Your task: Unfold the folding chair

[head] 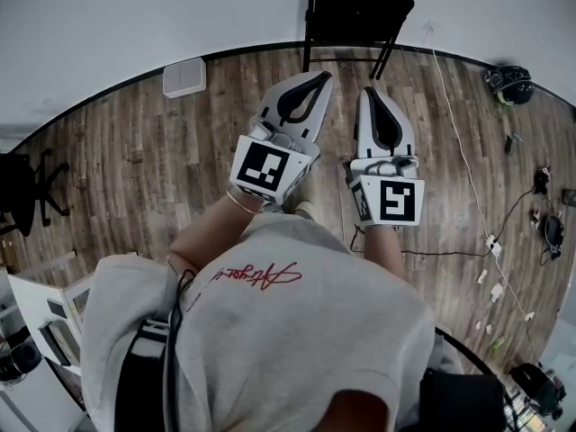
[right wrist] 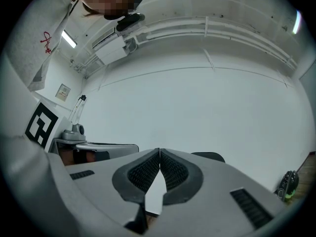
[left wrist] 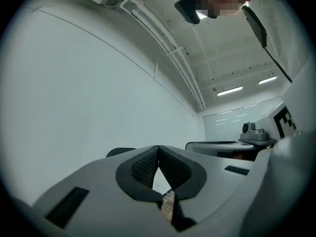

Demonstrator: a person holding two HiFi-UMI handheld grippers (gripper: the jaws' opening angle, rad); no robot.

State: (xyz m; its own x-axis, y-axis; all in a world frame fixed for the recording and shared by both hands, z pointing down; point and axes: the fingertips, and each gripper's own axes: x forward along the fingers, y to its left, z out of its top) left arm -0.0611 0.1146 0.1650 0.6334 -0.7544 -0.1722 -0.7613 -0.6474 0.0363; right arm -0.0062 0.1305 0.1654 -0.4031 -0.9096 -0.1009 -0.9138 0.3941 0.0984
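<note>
A black folding chair (head: pixel 355 16) stands on the wooden floor by the white wall, straight ahead of me in the head view, its seat facing me. Only the dark top edge of the chair (left wrist: pixel 120 151) peeks over the left gripper body, and the same edge of the chair (right wrist: pixel 210 156) shows in the right gripper view. My left gripper (head: pixel 323 77) is shut and empty, its tip a short way before the chair's left legs. Beside it the right gripper (head: pixel 372 92) is also shut with nothing in it, a little short of the chair.
A white box (head: pixel 184 77) lies on the floor by the wall at left. An office chair (head: pixel 22 192) stands at far left. A white cable (head: pixel 463 151) and scattered gear run along the right. White furniture (head: pixel 40 318) sits at lower left.
</note>
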